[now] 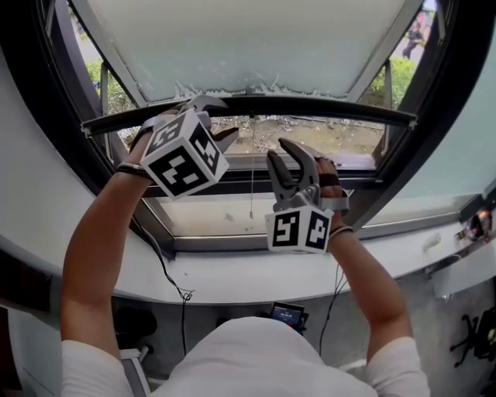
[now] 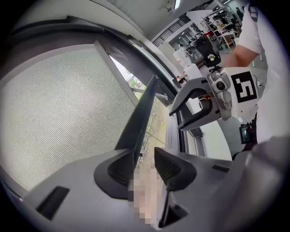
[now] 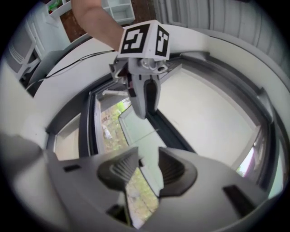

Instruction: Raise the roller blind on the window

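A lab or workroom rather than a home — beyond the window [image 1: 256, 243], the left gripper view shows open racks [image 2: 217, 18] crowded with equipment under a ceiling light [image 2: 175, 3]. White shelf units [image 3: 118, 8] stand further back in the right gripper view. Below the white sill [image 1: 232, 273], loose cables [image 1: 184, 318] hang near a small lit screen [image 1: 287, 313] — gear of a working room. Outside there is greenery [image 1: 403, 77].

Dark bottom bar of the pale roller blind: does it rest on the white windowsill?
No, the dark bottom bar hangs well above the white windowsill.
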The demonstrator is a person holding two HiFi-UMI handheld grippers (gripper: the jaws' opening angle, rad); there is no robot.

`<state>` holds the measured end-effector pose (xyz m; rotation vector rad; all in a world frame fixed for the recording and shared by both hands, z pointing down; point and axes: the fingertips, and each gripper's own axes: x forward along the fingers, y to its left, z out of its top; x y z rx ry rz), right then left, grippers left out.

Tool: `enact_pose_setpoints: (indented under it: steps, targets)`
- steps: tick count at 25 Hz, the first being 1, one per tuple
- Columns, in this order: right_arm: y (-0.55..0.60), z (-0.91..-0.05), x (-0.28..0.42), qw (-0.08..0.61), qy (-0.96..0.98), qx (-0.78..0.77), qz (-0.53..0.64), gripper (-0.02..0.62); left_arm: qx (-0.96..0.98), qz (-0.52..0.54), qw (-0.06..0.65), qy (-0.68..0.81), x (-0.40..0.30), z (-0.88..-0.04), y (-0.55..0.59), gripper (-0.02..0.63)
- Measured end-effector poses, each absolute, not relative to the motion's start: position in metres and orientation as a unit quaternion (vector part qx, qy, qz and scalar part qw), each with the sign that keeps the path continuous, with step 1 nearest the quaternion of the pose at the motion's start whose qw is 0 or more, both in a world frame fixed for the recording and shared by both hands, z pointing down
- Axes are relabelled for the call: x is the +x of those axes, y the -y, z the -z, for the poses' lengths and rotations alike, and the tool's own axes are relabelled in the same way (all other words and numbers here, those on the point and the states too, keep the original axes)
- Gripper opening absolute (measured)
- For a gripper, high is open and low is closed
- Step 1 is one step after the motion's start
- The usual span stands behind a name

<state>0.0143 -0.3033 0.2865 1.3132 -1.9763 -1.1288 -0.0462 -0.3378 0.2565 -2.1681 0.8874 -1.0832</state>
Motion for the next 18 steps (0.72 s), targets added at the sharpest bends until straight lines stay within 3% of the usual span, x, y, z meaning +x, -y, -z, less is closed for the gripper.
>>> enact_pose_setpoints:
  steps: [18]
  targets:
    - [0.285,-0.385,0.024,0.295,0.789,0.453,0.291,0.135,-0.811,0.356,0.298,-0.356,-0.048,-0.183,0.338,0.15]
